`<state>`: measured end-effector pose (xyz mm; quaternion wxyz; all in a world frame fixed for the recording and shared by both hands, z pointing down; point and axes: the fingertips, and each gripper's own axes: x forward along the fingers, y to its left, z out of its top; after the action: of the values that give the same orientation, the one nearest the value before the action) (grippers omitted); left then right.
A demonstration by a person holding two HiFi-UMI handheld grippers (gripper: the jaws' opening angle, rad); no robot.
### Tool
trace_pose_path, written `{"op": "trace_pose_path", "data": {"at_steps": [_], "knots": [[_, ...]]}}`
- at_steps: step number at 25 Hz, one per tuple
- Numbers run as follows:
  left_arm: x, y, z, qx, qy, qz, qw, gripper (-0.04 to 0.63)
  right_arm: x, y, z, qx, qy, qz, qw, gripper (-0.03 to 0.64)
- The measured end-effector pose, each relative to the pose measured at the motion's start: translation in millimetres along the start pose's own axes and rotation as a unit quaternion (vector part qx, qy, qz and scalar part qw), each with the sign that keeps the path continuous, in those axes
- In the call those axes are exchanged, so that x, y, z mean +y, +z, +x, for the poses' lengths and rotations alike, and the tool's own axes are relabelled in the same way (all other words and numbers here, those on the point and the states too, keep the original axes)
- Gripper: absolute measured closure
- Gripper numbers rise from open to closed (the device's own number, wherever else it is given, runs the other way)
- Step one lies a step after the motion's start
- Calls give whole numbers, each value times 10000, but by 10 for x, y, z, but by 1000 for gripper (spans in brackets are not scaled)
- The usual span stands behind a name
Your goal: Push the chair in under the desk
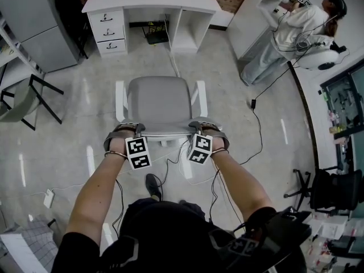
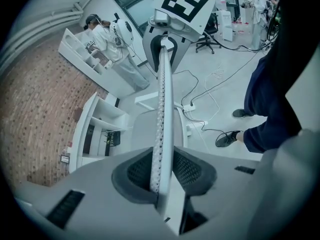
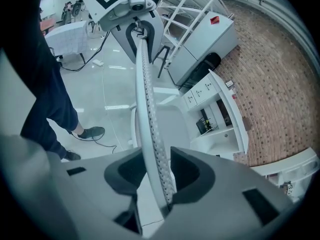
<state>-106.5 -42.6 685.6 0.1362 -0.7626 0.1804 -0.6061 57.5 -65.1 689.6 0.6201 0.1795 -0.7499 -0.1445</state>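
Left gripper (image 2: 162, 174) and right gripper (image 3: 157, 174) clamped on chair (image 1: 159, 98) backrest — contact hidden in head view, desk (image 1: 151, 4) cropped

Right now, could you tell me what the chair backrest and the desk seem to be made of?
Chair backrest: perforated pale mesh in a smooth white rim, likely plastic. Desk: flat matte white panels with crisp edges, probably painted or laminated board.

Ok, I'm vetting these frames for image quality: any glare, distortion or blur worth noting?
Head view: sharp; light glare streaks the glossy floor beside the chair. Left gripper view: heavy fisheye, the brick wall bows, corners go black. Right gripper view: same bowing and black corners; the near chair backrest looks fairly sharp.
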Motion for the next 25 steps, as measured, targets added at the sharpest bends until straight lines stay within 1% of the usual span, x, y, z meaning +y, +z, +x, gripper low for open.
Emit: {"op": "trace_pose_path", "data": {"at_steps": [4,9,14,21,25], "knots": [[74,-53,31,6,30,-8,10000,497,-68,57,47,37,-42,-40,10000,480],[170,-73,59,46,-63,-17,10000,499,-173,67,112,115,-61,-14,9999,477],[240,-105,113,72,-145,-64,9998,498,-233,87,186,139,46,-27,9999,479],[412,-182,160,109,-179,-87,9997,497,-379,167,282,107,-74,-210,9997,495],[497,-195,216,126,-290,-116,9994,497,-478,172,359,146,-82,-211,9996,495]]}}
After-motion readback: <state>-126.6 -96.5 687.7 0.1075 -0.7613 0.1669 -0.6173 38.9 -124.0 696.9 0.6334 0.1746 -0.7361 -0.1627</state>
